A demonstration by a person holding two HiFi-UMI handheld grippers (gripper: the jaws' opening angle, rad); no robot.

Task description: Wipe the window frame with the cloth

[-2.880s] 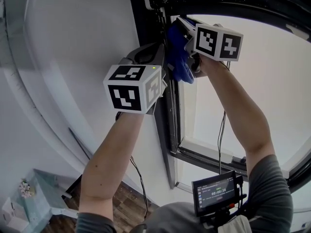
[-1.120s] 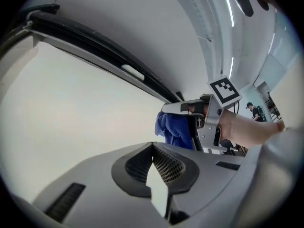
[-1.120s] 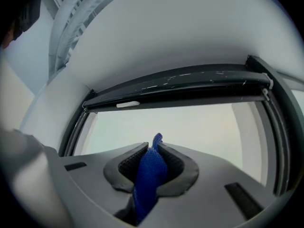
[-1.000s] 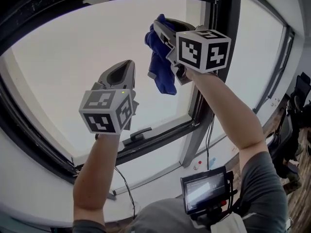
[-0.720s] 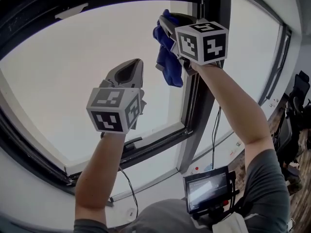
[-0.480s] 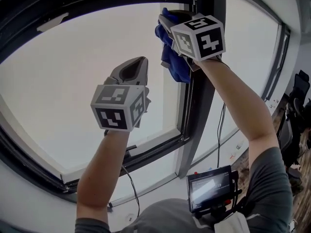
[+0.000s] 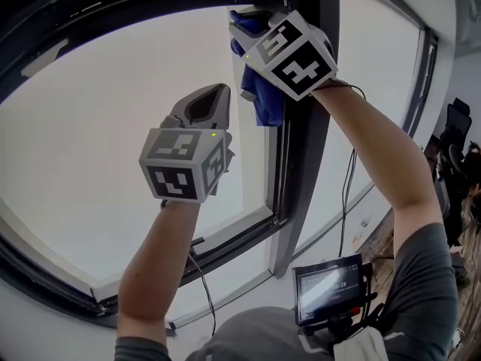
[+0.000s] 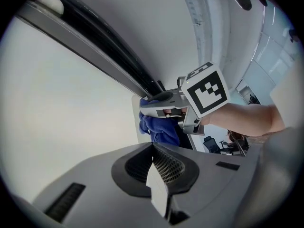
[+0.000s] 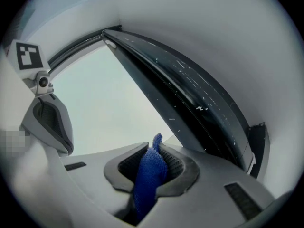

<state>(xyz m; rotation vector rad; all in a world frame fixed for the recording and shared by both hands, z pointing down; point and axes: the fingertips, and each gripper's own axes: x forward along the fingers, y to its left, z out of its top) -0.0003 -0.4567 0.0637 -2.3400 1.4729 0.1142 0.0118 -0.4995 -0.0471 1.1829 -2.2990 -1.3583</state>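
Hands raised to a window, seen from below in the head view. Since a second ago the right claw [image 7: 252, 22] has crossed from in front of the glass pane [image 7: 98, 149] to the dark upright bar of the window frame [image 7: 304, 164], near the frame's top corner in the upper middle of the picture. It has also rolled, so its marker cube [image 7: 289, 55] now sits tilted rather than square. The left claw [image 7: 216, 90] has drifted the same way and hangs in front of the glass at centre left.

This probably means the cloth [image 7: 261, 96] has just been brought to the top of the upright, ready for a wiping stroke along that bar. Whether the fabric actually presses on the frame cannot be told from any view.

The right claw is clamped tight on the blue cloth. In the right gripper view a narrow fold stands pinched between the jaws at lower centre, with a small tip poking out past them toward the dark frame bar just beyond. In the head view the rest of the cloth hangs below the claw, against the left edge of the upright.

The left claw has its jaws closed together and holds nothing. The cloth lies beyond it, up and to the right.
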